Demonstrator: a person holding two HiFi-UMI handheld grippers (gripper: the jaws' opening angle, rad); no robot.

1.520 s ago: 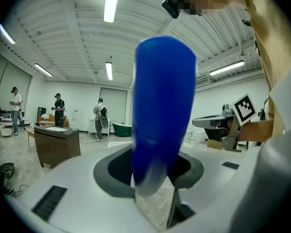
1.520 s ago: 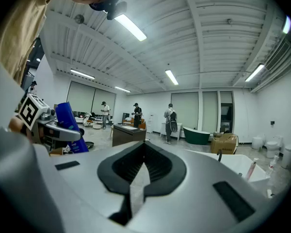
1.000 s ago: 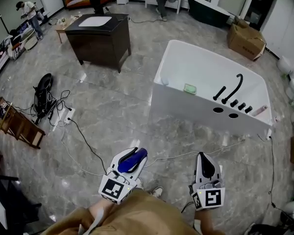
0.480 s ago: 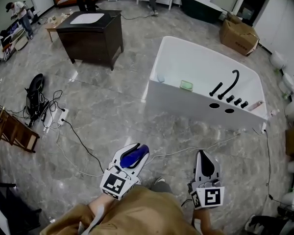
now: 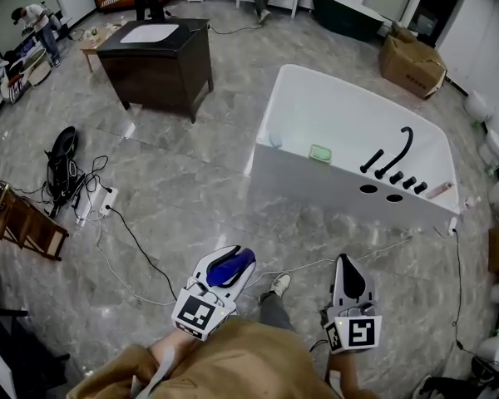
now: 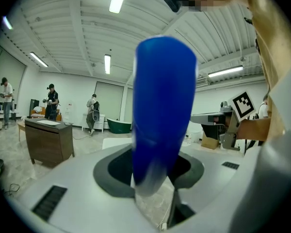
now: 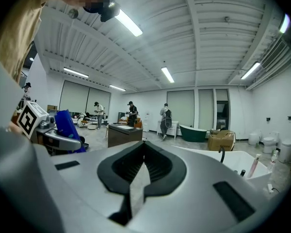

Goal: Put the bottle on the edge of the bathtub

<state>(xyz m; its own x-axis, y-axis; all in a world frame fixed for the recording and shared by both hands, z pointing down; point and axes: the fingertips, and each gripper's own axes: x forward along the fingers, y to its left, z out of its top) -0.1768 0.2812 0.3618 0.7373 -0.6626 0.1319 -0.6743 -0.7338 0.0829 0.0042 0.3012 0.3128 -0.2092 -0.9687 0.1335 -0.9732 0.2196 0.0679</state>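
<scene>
One stage of the task reads as complete: the blue bottle [image 6: 164, 110] is secured in the left hand-held gripper [image 5: 235, 262]. Its jaws stand partly closed, clamped on the bottle's lower part, while the body projects forward beyond the tips. That lower part is blurred in the left gripper view, so we cannot say which end of the bottle is gripped.

Outstanding items: the carry to the white bathtub [image 5: 333, 196] and the placement itself. The bottle is well apart from the tub, with a stretch of grey marble floor [image 5: 191, 198] between them. No bottle stands on the tub's edge. The near edge [image 5: 437, 210] carries a black faucet set [image 5: 397, 152] and what appears to be a small green item [image 5: 320, 152]. In our judgement the bare length of edge between them offers room for the bottle.

Pose: both hand-held grippers are held low, close in front of the person's body, and point ahead roughly level toward the tub. The left one angles slightly toward the right one. The right hand-held gripper [image 5: 343, 263] has its jaws drawn together with nothing between them; we judge it idle. One shoe [image 5: 279, 285] shows on the floor between the two hand-held grippers.
</scene>
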